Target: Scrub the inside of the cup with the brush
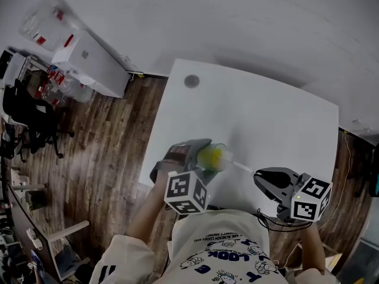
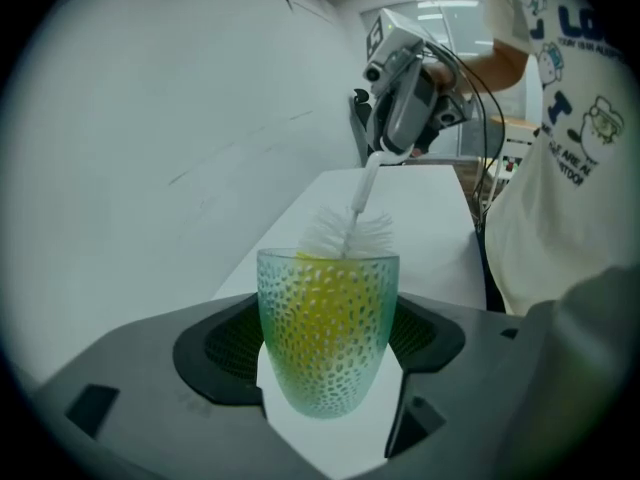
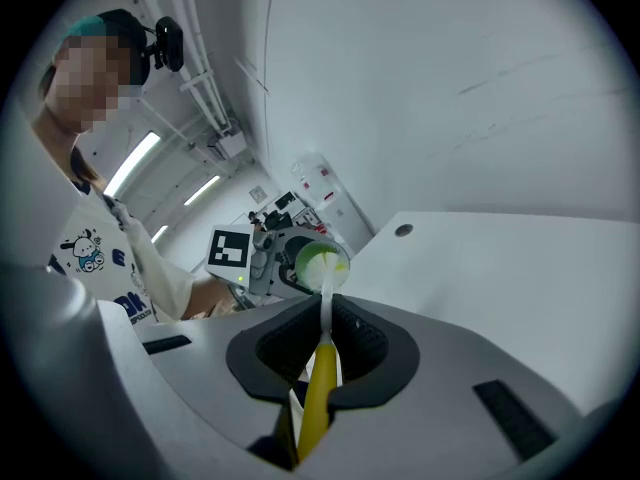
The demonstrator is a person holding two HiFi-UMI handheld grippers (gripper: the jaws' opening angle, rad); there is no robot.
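A dimpled green-and-yellow cup (image 2: 327, 328) is clamped between the jaws of my left gripper (image 2: 330, 353), held above the white table (image 1: 266, 111). In the head view the cup (image 1: 213, 157) lies on its side with its mouth toward the right gripper (image 1: 267, 180). My right gripper (image 3: 322, 353) is shut on the yellow handle of a bottle brush (image 3: 318, 393). Its white stem (image 1: 241, 167) runs to the cup, and the white bristles (image 2: 347, 233) sit at the rim, partly inside. From the right gripper view the brush head fills the cup mouth (image 3: 320, 263).
A dark round spot (image 1: 191, 81) marks the table's far left part. Wood floor lies left of the table with white boxes (image 1: 89, 61) and a black chair (image 1: 26, 114). The person's white printed shirt (image 1: 225, 250) is at the near edge.
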